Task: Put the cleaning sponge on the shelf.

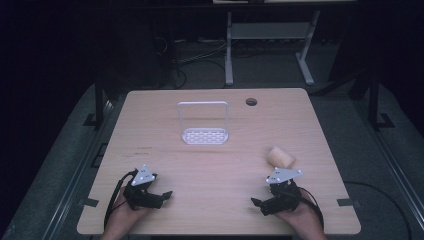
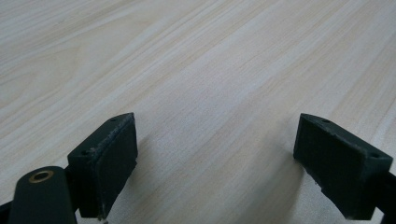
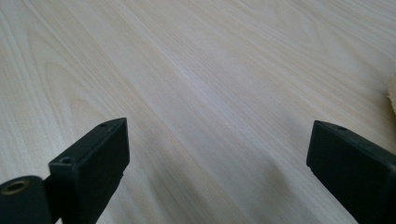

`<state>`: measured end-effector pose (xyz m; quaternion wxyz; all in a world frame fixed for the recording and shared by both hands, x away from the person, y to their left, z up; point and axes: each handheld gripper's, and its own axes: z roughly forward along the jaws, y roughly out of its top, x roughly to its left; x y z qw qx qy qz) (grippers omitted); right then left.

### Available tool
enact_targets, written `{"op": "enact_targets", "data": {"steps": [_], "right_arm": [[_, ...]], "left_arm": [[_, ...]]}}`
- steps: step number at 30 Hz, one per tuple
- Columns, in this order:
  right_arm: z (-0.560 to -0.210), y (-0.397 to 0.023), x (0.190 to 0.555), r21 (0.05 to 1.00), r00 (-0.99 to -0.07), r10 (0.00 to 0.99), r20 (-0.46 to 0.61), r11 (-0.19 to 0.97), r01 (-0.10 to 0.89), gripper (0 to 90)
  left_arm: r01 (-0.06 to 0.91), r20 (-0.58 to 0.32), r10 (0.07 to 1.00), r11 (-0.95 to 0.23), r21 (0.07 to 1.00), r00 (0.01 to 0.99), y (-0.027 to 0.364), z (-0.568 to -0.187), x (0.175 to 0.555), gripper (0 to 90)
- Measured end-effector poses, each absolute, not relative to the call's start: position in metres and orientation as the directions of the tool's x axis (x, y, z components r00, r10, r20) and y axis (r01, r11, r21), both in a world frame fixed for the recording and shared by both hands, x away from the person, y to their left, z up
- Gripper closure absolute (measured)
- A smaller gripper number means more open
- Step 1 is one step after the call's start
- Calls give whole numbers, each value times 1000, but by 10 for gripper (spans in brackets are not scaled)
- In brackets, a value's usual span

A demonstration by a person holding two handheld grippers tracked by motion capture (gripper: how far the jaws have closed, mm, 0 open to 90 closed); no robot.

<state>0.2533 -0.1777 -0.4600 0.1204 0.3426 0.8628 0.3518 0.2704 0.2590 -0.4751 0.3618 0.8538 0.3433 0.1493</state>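
A pale tan roll-shaped object (image 1: pixel 280 157) lies on the wooden table (image 1: pixel 210 165) at the right, just beyond my right gripper (image 1: pixel 256 203). That gripper rests near the front edge, open, with nothing between its jaws (image 3: pixel 217 163); a sliver of the tan object (image 3: pixel 392 93) shows at the edge of its view. My left gripper (image 1: pixel 167 195) rests near the front left, also open and empty (image 2: pixel 215 158). A white wire rack (image 1: pixel 204 125) with a perforated base stands upright at the middle back of the table.
A round cable hole (image 1: pixel 251 102) sits in the table's far right part. Beyond the table stands a white desk frame (image 1: pixel 270 45) on a dark floor with cables. The table edges drop off on all sides.
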Motion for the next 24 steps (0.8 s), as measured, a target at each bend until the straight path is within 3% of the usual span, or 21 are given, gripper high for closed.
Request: {"op": "enact_targets", "data": {"steps": [24], "right_arm": [[-450,-207,253,698,-686,727,23,480,531,66]], "left_arm": [[479,6,694,-502,720,720,259,-475,270,129]]}}
